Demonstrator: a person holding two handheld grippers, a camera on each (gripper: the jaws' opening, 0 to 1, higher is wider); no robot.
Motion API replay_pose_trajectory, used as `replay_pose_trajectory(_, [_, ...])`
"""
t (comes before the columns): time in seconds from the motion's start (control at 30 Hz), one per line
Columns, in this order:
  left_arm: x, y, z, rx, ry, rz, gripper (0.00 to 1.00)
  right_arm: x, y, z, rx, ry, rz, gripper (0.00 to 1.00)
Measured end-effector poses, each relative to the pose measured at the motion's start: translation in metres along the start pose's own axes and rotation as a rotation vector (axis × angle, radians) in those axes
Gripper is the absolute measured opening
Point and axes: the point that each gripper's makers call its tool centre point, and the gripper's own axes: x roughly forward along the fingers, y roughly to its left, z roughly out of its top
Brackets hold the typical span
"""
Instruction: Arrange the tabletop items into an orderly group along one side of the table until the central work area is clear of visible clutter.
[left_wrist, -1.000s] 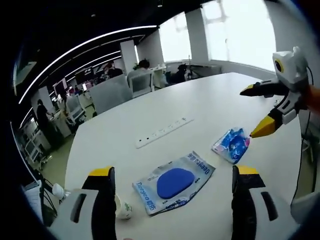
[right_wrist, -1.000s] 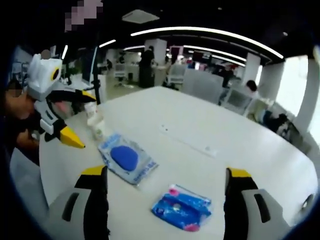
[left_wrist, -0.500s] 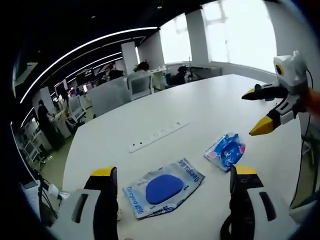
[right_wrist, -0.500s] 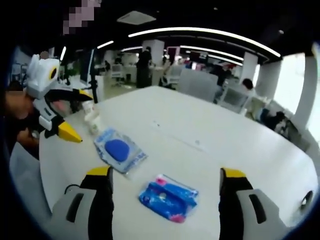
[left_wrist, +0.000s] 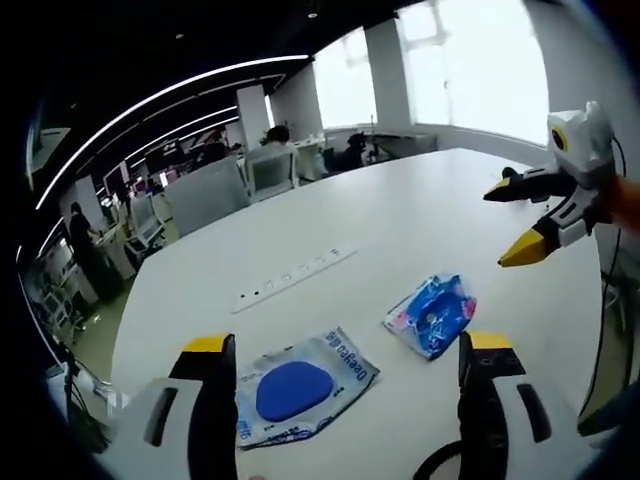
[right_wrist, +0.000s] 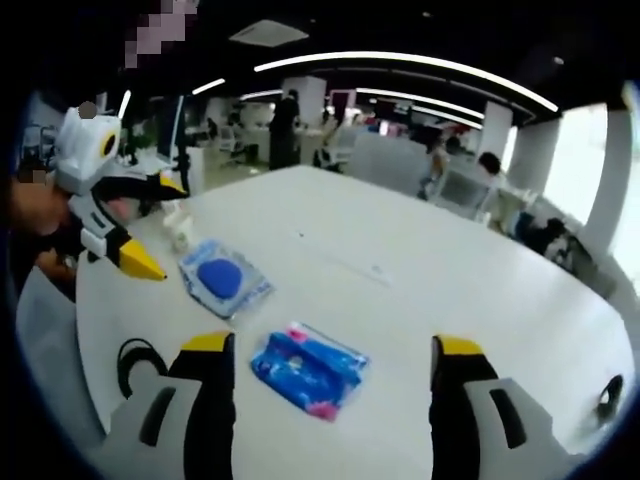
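A clear packet with a blue oval pad (left_wrist: 300, 385) (right_wrist: 222, 281) lies on the white table (left_wrist: 400, 220) just ahead of my left gripper (left_wrist: 340, 350), which stands open above it with nothing between its jaws. A crumpled blue and pink packet (left_wrist: 430, 312) (right_wrist: 305, 366) lies to its right. My right gripper (right_wrist: 325, 350) is open right over that packet, apart from it; the same gripper (left_wrist: 530, 215) hangs open at the right of the left gripper view. The left gripper (right_wrist: 125, 230) shows open in the right gripper view.
A white power strip (left_wrist: 290, 278) (right_wrist: 340, 263) lies across the table's middle. A small white bottle (right_wrist: 180, 228) stands near the table edge by the pad packet. A black cable loop (right_wrist: 135, 360) lies near the front edge. Office chairs and desks (left_wrist: 210, 185) stand beyond the table.
Both views have shifted: the two packets have slid leftward and lower in each picture as the hands moved. The packets themselves lie as before. Both grippers stay open.
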Motion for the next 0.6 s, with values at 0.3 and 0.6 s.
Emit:
replay_pose_trajectory(0.3, [0.015, -0.018, 0.000, -0.004, -0.003, -0.011, 0.90, 0.000, -0.011, -0.012, -0.011, 0.001, 0.007, 0.74])
replay_pose_trajectory(0.6, [0.020, -0.021, -0.006, -0.007, 0.014, -0.012, 0.89, 0.005, -0.009, -0.023, -0.009, 0.016, 0.035, 0.71])
